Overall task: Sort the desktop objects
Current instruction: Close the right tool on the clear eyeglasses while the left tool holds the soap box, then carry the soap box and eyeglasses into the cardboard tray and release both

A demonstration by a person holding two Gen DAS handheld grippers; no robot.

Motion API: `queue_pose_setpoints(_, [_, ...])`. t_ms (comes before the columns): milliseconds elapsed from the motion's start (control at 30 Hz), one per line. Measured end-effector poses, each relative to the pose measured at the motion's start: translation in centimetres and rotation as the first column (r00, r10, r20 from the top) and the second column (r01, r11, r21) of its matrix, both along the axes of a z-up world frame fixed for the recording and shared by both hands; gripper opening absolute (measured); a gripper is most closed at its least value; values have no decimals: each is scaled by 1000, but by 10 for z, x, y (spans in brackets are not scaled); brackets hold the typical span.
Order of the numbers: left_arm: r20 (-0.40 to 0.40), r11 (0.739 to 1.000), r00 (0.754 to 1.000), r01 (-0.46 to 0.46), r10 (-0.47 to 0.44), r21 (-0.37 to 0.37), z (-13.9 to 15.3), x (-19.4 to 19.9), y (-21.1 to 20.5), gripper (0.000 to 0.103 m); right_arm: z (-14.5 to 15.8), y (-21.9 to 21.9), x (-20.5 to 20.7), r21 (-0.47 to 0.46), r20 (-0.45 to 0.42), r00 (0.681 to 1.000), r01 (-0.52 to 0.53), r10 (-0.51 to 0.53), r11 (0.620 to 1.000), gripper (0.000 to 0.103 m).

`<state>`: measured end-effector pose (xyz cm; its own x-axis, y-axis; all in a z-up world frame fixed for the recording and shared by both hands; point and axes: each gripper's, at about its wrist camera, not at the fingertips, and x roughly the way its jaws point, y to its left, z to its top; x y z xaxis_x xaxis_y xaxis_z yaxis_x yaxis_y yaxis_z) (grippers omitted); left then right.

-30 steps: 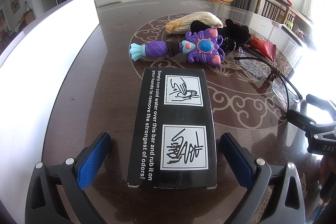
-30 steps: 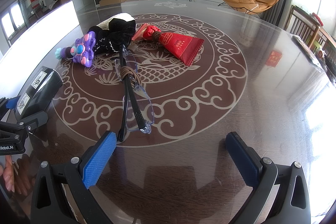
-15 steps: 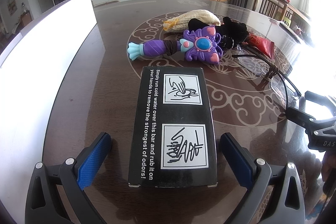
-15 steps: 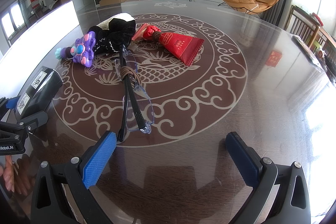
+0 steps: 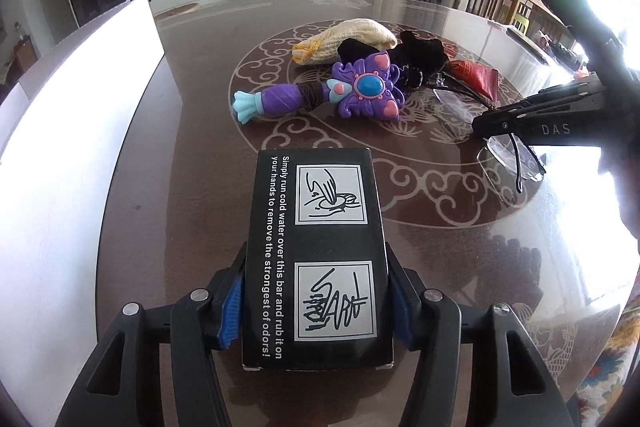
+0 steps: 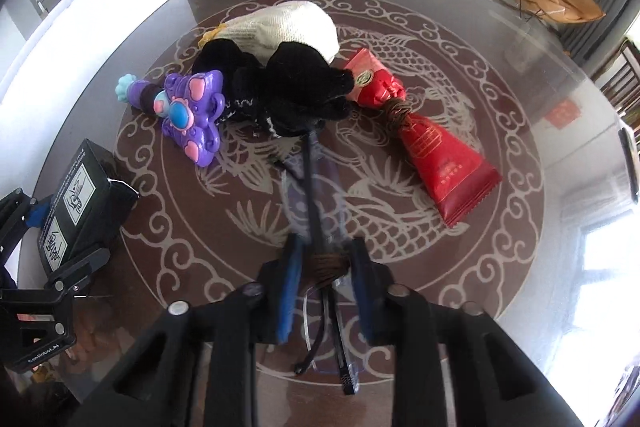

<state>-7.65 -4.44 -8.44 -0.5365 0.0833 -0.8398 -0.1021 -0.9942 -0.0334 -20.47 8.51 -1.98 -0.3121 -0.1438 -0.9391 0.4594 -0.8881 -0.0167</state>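
While clamped on box (image 5: pixel 316 259), left gripper (image 5: pixel 316 303) sits at table (image 5: pixel 192 131) near edge. Right gripper (image 6: pixel 325 279) pinched on folded glasses (image 6: pixel 316 211) mid-table, wand (image 6: pixel 184 111), black plush (image 6: pixel 288 87) and red pouch (image 6: pixel 436 155) just beyond.

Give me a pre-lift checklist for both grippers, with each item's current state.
1. Left hand-held gripper shut on the black box: ok.
2. Box gripped at its near end, so it may tip: not ok.
3. Right hand-held gripper shut on the glasses at the brown wrap: ok.
4. Glasses tip free of the black cloth: cannot tell.
5. Red packet clear of the glasses: ok.
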Motion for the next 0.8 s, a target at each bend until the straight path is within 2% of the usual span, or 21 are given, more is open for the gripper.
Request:
queue_pose_setpoints(100, [-29, 995, 998, -44, 47, 85, 15, 19, -18, 58, 9, 4, 7, 10, -7, 1000, 4, -4, 1000, 12])
queue_pose_setpoints(200, [-63, 980, 992, -93, 106, 177, 40, 35, -36, 58, 33, 5, 19, -15, -29, 1000, 6, -7, 1000, 12])
queue_pose_setpoints(300, [-107, 960, 980, -136, 167, 245, 77, 52, -56, 58, 72, -9, 29, -93, -75, 997, -33, 26, 995, 12])
queue_pose_setpoints(400, [-175, 944, 955, -189, 241, 269, 119, 72, -88, 58, 113, -44, 42, -199, -132, 989, -94, 68, 975, 12])
queue_pose_setpoints(500, [-231, 935, 920, -261, 316, 240, 150, 91, -134, 58, 147, -99, 63, -319, -186, 974, -182, 127, 930, 13])
queue_pose_setpoints(600, [-240, 919, 890, -355, 389, 171, 157, 101, -185, 58, 166, -162, 88, -408, -218, 955, -275, 199, 871, 13])
queue_pose_setpoints(700, [-181, 885, 866, -455, 466, 96, 138, 105, -237, 58, 165, -230, 115, -452, -216, 930, -366, 299, 814, 13])
queue_pose_setpoints(800, [-95, 852, 847, -520, 523, 56, 109, 107, -277, 58, 146, -286, 145, -445, -191, 897, -442, 399, 779, 13])
